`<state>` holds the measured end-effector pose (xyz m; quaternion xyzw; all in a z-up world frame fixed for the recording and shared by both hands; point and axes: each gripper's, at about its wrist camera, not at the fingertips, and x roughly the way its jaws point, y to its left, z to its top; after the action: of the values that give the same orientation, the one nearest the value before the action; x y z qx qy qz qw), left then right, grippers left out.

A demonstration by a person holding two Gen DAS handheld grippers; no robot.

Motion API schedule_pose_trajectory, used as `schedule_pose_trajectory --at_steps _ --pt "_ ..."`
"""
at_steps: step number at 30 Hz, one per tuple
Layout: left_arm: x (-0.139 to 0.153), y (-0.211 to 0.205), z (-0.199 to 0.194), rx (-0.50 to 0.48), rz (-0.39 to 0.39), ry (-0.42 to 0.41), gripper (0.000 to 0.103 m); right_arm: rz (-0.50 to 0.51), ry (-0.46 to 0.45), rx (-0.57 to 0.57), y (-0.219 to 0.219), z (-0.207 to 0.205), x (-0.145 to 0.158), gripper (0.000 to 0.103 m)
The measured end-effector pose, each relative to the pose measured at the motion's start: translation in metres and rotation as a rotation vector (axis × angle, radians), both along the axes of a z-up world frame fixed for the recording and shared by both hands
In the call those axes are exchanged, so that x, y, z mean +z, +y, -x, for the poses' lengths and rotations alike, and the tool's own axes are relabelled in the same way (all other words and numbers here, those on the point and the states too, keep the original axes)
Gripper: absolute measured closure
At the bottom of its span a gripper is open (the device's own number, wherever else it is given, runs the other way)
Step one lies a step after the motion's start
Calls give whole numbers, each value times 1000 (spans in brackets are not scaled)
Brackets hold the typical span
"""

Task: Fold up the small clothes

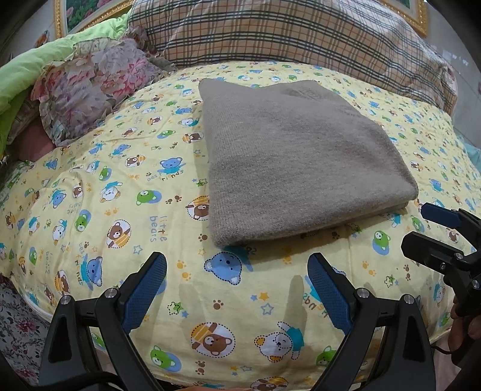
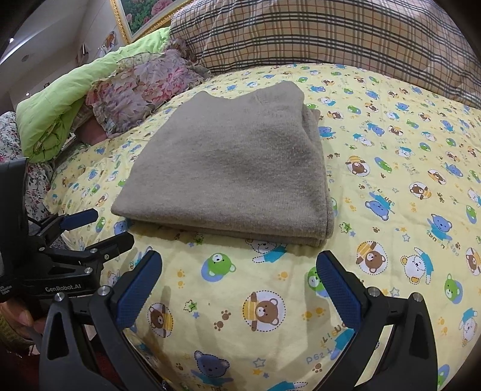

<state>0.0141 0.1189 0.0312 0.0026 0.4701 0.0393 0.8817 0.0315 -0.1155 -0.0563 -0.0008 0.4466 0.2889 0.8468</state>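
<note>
A bear-print yellow quilt (image 1: 120, 168) covers the bed, backed by a plaid pillow (image 1: 270, 33) and gold-framed picture (image 2: 141, 15).

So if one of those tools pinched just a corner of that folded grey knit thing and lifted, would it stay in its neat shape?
Probably not. The grey knit garment looks soft and lies in loose stacked layers, so lifting by a corner would likely let it droop and unfold. It seems light. Its fuzzy surface on the bear-print quilt suggests a push would bunch it rather than slide it.

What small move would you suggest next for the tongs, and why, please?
Probably draw both back and leave it: the brown garment already lies folded in a neat stacked rectangle on the bear-print quilt, and the left tongs and right tongs hang open, empty, short of it.
</note>
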Motion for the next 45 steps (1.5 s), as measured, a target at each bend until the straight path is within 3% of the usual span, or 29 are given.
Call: schedule_pose_trajectory --at_steps 45 --pt "6 -7 1 -29 13 0 8 -4 10 -3 1 0 1 1"
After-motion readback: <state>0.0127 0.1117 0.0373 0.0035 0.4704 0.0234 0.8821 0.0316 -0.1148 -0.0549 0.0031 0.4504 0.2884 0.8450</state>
